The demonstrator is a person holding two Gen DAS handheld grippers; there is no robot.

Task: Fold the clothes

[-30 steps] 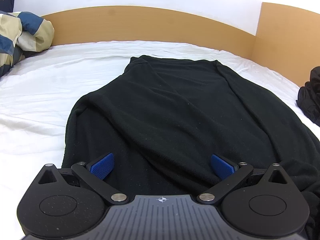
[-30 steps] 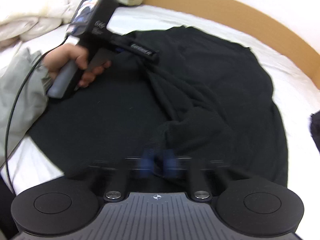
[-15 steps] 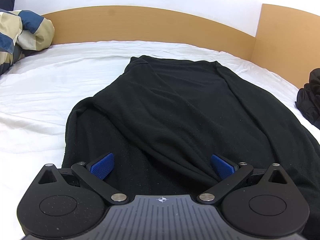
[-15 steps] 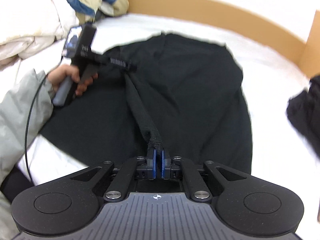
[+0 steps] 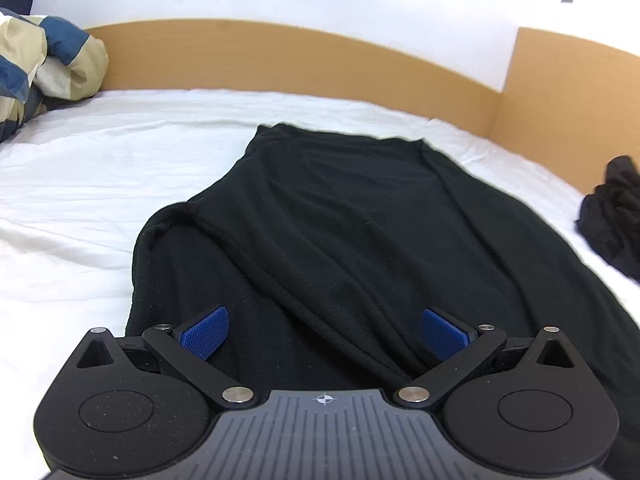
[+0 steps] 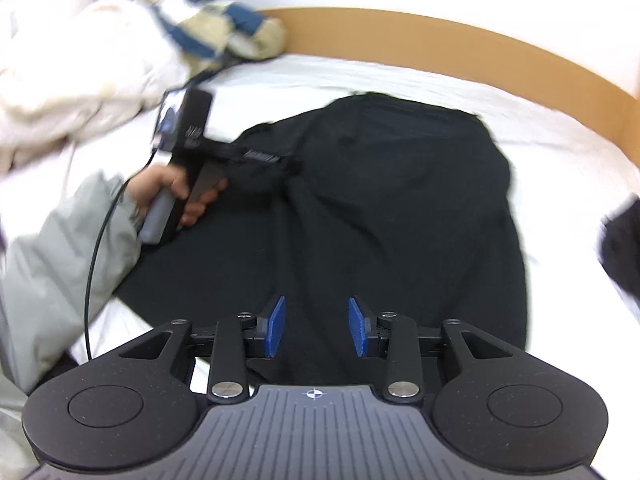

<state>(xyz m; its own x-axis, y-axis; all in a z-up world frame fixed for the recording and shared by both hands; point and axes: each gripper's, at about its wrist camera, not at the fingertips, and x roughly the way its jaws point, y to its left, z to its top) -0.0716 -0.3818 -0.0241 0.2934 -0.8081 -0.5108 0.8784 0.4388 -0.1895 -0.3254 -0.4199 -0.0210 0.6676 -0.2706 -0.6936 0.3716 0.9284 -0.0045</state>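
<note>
Nearest the left wrist camera, the left gripper [image 5: 324, 334] stands with its blue pads spread wide and nothing between them, low over the near part of a black garment [image 5: 360, 240]. The right gripper [image 6: 316, 326] is likewise empty, its pads parted to a moderate gap, hovering above the near hem of the same cloth. In the right wrist view the person's left hand [image 6: 176, 196] grips the other tool's handle over the garment's left side, a grey sleeve [image 6: 60, 248] running back toward the bed's near edge. The garment lies spread on the white bed sheet [image 5: 80, 184], reaching from the near edge toward the wooden headboard [image 5: 280, 60], well short of it. One long flap already lies turned inward: a raised edge runs diagonally from the garment's left shoulder down toward the left gripper's right pad, with a single layer showing to its left. So I judge a lengthwise fold to be in place on one side, while the piece is still long and broad; the other side and the crosswise folds seem left to do. Near the bed's right edge sits a second dark heap [image 5: 612, 216], unfolded as far as can be seen. At the far left corner lies patterned bedding [image 5: 44, 64].
</note>
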